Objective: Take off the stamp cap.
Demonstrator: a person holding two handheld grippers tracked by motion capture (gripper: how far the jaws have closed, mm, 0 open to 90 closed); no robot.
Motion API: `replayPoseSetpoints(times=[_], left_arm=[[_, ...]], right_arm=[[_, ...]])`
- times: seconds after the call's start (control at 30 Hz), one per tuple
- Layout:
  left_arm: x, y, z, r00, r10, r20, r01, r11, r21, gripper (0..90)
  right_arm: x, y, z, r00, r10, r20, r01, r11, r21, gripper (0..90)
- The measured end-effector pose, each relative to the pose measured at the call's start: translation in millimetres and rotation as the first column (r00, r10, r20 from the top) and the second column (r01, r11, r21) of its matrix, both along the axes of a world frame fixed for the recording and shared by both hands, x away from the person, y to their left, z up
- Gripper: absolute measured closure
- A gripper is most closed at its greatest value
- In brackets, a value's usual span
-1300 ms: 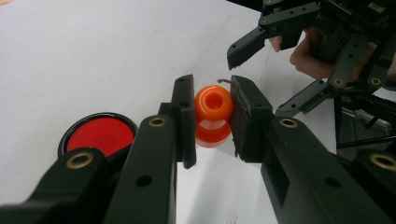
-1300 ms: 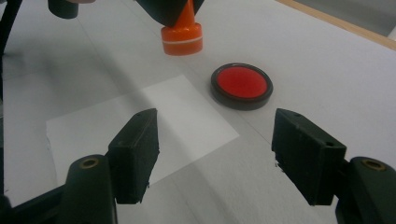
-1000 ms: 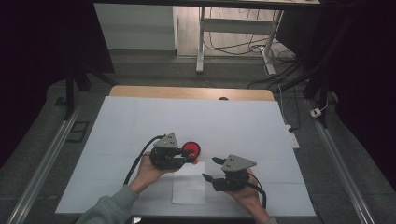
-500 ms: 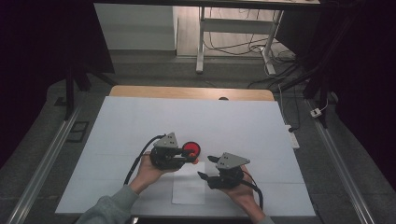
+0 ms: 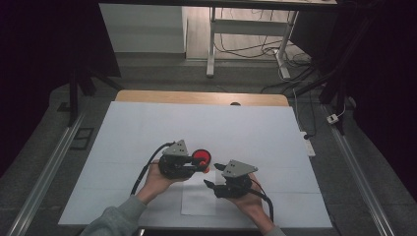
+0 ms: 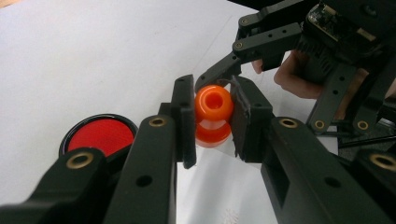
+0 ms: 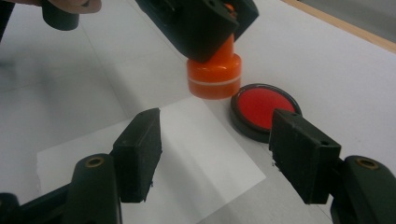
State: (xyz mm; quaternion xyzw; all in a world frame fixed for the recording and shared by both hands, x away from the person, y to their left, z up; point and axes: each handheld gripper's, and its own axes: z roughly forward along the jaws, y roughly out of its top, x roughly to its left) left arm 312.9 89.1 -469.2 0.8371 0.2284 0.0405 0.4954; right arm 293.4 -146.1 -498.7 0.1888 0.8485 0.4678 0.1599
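Observation:
An orange stamp (image 6: 213,105) with a round knob stands upright, its base (image 7: 215,70) low over the white table. My left gripper (image 6: 212,119) is shut on the knob. Beside it lies a round red ink pad (image 5: 201,157) in a black case (image 7: 261,107). My right gripper (image 7: 219,149) hovers open over a white paper sheet (image 7: 154,177), pointing at the stamp from close by. Its jaws have just been closing a little, with nothing between them. In the high view the left gripper (image 5: 204,169) and right gripper (image 5: 209,186) nearly meet at the table's front middle.
The white table cover (image 5: 147,128) spreads wide to the back and both sides. The paper sheet (image 5: 196,199) lies near the front edge. A wooden strip (image 5: 196,97) borders the far edge. Metal rails (image 5: 44,172) run along both sides.
My right gripper has edged left toward the stamp and its jaws have narrowed slightly. The left gripper and the stamp have stayed put.

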Motion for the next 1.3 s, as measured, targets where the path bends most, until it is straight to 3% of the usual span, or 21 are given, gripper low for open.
replayPoseSetpoints(times=[0.6,1.3], left_arm=[[1.4,1.0,-1.3,1.0000,0.001,-0.004,-0.001,1.0000,0.002,71.7],[1.5,1.1,-1.7,1.0000,0.004,-0.003,-0.004,1.0000,-0.003,71.7]], right_arm=[[-0.6,16.3,-0.9,0.9999,0.010,0.006,-0.010,1.000,0.003,36.9],[-0.3,15.0,1.8,0.9989,-0.030,0.036,0.029,0.999,0.015,48.7]])
